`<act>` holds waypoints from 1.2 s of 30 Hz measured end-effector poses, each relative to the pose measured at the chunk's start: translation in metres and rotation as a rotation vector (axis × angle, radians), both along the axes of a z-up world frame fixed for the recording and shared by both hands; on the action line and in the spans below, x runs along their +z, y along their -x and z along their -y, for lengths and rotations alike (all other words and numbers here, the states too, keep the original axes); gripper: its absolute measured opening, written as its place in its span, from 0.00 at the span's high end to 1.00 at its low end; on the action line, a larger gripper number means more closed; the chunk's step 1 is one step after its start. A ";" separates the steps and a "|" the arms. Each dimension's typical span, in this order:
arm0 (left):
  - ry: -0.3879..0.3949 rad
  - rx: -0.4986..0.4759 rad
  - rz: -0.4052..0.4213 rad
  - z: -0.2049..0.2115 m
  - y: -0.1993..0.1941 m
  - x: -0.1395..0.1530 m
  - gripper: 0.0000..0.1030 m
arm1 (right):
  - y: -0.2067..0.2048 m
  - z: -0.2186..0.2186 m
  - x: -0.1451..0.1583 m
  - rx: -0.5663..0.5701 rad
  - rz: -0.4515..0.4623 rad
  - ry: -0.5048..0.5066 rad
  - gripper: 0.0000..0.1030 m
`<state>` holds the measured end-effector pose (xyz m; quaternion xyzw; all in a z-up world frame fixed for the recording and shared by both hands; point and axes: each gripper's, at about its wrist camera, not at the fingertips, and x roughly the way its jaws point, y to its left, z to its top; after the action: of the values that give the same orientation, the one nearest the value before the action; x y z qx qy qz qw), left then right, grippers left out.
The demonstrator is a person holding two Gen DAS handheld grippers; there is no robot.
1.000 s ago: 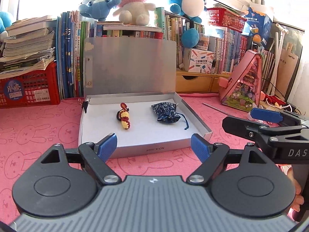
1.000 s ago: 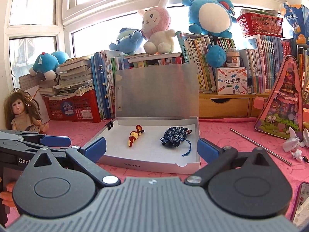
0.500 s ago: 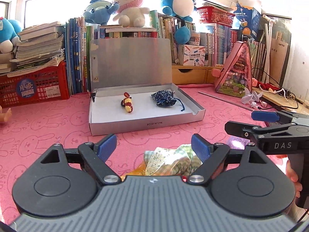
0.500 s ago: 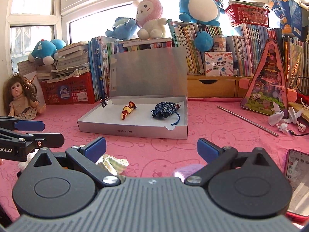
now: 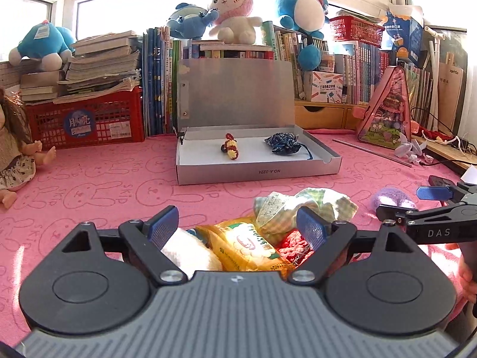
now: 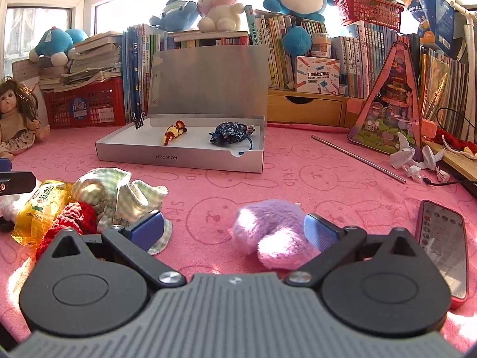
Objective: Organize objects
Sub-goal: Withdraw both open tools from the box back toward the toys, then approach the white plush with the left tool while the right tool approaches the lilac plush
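Observation:
An open silver box (image 5: 256, 170) (image 6: 179, 158) holds a yellow-red crochet toy (image 5: 231, 149) (image 6: 173, 132) and a dark blue pouch (image 5: 283, 143) (image 6: 231, 131). My left gripper (image 5: 238, 226) is open above a pile: a yellow packet (image 5: 247, 247) (image 6: 38, 208), a white plush (image 5: 184, 253), a red crochet piece (image 5: 293, 246) (image 6: 71, 217) and a green checked cloth (image 5: 304, 205) (image 6: 119, 191). My right gripper (image 6: 232, 229) is open just in front of a purple plush (image 6: 268, 232) (image 5: 390, 198); it also shows in the left wrist view (image 5: 429, 205).
A red phone (image 6: 444, 247) lies at the right on the pink cloth (image 6: 328, 185). A metal rod (image 6: 357, 159), a triangular toy (image 6: 387, 104), paper scraps (image 6: 411, 155), a doll (image 5: 15, 155), a red basket (image 5: 86, 119) and books line the back.
Both grippers pulled back from the box and dropped lower. The pile now lies between my left fingers and the purple plush lies by my right fingers.

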<state>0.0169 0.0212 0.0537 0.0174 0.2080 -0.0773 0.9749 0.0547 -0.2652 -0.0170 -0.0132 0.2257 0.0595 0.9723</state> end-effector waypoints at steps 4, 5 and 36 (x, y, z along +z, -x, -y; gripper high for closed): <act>-0.033 0.034 -0.002 -0.008 0.004 -0.004 0.12 | -0.002 0.002 -0.004 -0.024 -0.005 0.010 0.00; -0.039 0.041 -0.001 -0.010 0.005 -0.005 0.12 | -0.003 0.003 -0.004 -0.028 -0.006 0.013 0.00; -0.063 0.149 -0.065 -0.034 -0.009 -0.042 0.12 | -0.030 0.015 -0.022 -0.125 -0.182 -0.046 0.00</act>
<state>0.0256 0.0551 0.0112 0.0303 0.2424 0.0017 0.9697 0.0852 -0.2799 -0.0389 0.0287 0.3120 0.0047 0.9496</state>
